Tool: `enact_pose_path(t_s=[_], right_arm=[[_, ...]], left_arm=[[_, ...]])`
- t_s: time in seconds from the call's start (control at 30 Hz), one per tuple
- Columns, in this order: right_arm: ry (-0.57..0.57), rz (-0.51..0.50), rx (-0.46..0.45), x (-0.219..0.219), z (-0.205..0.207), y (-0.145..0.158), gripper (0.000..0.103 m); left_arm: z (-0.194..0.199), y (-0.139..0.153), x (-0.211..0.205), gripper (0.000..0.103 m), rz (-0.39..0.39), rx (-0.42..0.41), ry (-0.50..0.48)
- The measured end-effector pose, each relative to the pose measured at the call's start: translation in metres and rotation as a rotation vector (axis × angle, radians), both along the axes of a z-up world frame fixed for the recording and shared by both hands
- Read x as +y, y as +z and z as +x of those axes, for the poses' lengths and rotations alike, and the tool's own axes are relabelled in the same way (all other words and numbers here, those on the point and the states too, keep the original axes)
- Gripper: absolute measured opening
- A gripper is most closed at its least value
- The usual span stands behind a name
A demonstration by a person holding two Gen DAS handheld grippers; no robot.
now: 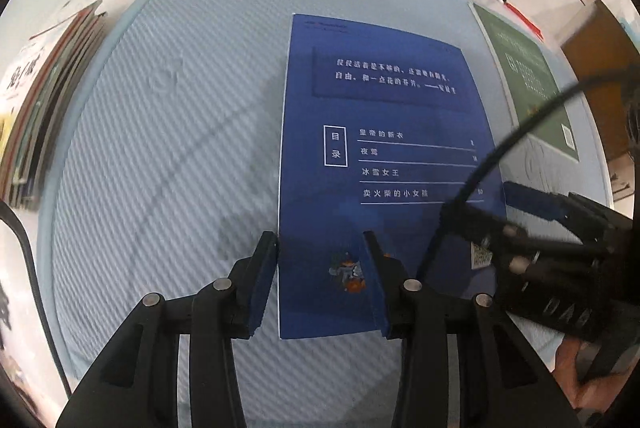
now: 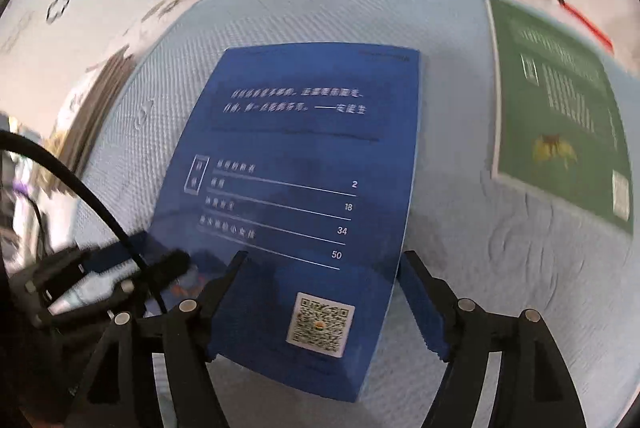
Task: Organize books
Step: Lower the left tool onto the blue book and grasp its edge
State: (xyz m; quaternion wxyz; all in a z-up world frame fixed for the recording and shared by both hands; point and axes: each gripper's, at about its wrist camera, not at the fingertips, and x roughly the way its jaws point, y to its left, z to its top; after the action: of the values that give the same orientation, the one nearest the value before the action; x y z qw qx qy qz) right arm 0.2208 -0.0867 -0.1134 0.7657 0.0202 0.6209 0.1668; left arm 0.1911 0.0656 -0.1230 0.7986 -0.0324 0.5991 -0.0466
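The blue book point(image 1: 384, 164) lay flat mid-mat point(image 1: 168, 132) on the worktop. The left tool point(image 1: 320, 248) straddled its near left edge, the right tool point(image 2: 320, 268) its near right edge, both spread and pinching nothing. A thin flat cover could slip or buckle. A green book point(image 2: 560, 116) lay toward the right edge, a book stack point(image 1: 44, 100) at the left, and a cable point(image 1: 480, 164) crossed the book.

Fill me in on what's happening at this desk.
A person is sorting books with a handheld claw in each hand. Both the left claw and the right claw hang open over the near end of a blue book lying flat on a light blue mat. A green book lies beside it.
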Motion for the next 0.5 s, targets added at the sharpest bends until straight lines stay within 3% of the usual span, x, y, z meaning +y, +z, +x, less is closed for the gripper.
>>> enact_pose_path(t_s=[0.2,0.5], right_arm=[[-0.030,0.054,0.047,-0.017,-0.021,0.005,0.074],[0.028,-0.001,0.047,-0.019,-0.049,0.005,0.074]], left_arm=[[-0.018,0.000,-0.007,0.038,0.010,-0.008,0.012],[-0.033,0.000,-0.014,0.038,-0.002,-0.035,0.041]])
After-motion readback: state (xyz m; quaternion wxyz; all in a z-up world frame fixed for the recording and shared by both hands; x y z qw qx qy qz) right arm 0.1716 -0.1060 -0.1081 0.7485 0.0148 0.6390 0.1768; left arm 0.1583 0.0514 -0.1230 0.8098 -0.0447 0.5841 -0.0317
